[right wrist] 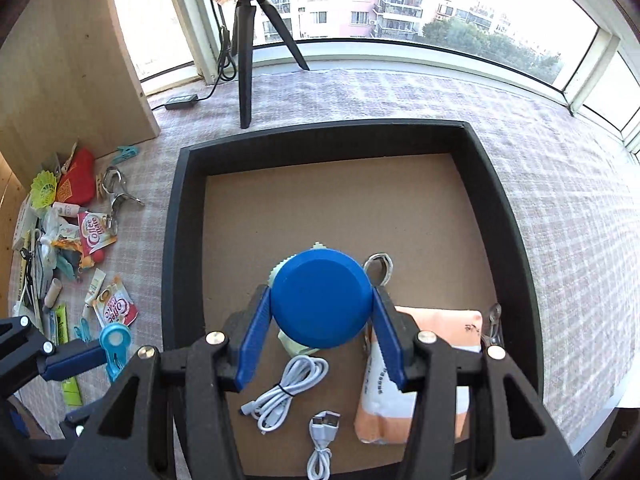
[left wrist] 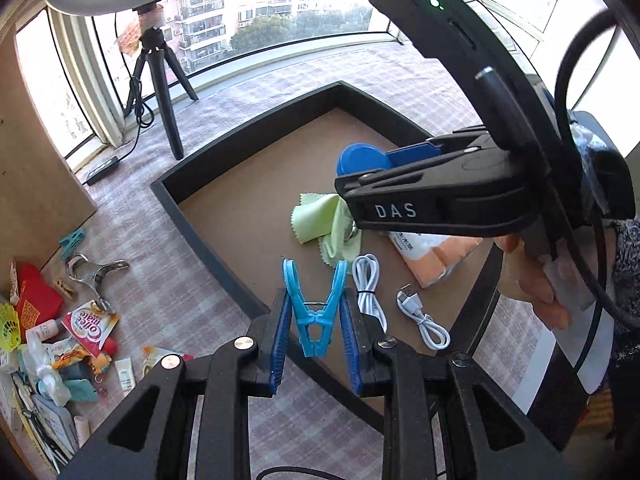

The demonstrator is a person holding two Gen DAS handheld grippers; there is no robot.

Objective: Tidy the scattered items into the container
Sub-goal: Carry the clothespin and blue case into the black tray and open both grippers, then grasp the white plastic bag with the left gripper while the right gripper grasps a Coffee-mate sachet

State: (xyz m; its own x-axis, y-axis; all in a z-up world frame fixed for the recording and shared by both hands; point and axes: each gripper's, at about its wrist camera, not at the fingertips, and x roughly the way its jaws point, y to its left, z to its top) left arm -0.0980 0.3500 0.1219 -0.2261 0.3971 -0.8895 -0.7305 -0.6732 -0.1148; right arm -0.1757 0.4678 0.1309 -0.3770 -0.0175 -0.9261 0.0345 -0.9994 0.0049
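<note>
My left gripper [left wrist: 316, 344] pinches a blue clothespin [left wrist: 316, 312]; my right gripper [right wrist: 320, 344] clamps a blue lid [right wrist: 320, 298] over the black tray [right wrist: 184, 216]. Inside: 2 white cables [right wrist: 286, 394], tissue pack [right wrist: 432, 360], green cloth [left wrist: 320, 220]. Clutter [right wrist: 80, 248] lies left; tripod [right wrist: 246, 52] beyond.

- Our left gripper [left wrist: 316, 320] points steeply down, pads clamped on a clip [left wrist: 316, 312].
- Our right gripper [right wrist: 320, 328] also points down, jaws wide, gripping a lid [right wrist: 320, 296] on both sides.
</note>
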